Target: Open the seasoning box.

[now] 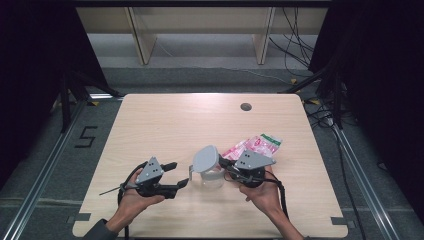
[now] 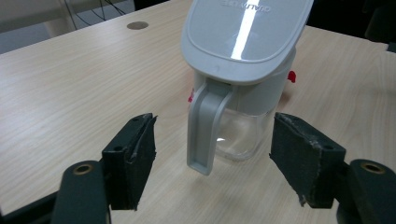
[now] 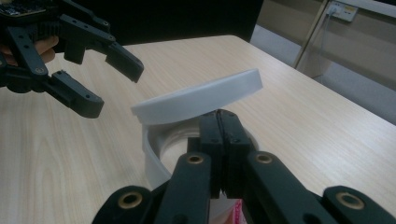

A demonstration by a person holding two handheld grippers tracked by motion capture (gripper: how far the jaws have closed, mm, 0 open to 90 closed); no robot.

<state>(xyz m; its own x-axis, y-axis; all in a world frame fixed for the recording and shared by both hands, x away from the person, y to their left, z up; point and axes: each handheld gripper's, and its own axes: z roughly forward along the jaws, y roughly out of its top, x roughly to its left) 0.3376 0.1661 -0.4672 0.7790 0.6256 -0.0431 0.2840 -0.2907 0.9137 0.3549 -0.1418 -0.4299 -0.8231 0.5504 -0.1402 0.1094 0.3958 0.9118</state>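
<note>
1. Your left gripper (image 2: 212,156) has its jaws spread wide with nothing between them. It points at the handle (image 2: 205,128) of the jug (image 1: 210,170) and stops just short of it.
2. Your right gripper (image 3: 219,140) has its jaws pressed together at the jug's rim, under the raised lid (image 3: 198,98). Whether they pinch the rim or the lid's edge, you cannot tell.
3. The jug stands upright on the table (image 1: 165,120) between both grippers, near the front edge. Its body is clear; the grey lid tilts open.
4. A pink packet (image 1: 257,145) lies flat just behind your right gripper.
5. A round grommet (image 1: 245,106) sits well apart, near the far edge.
</note>
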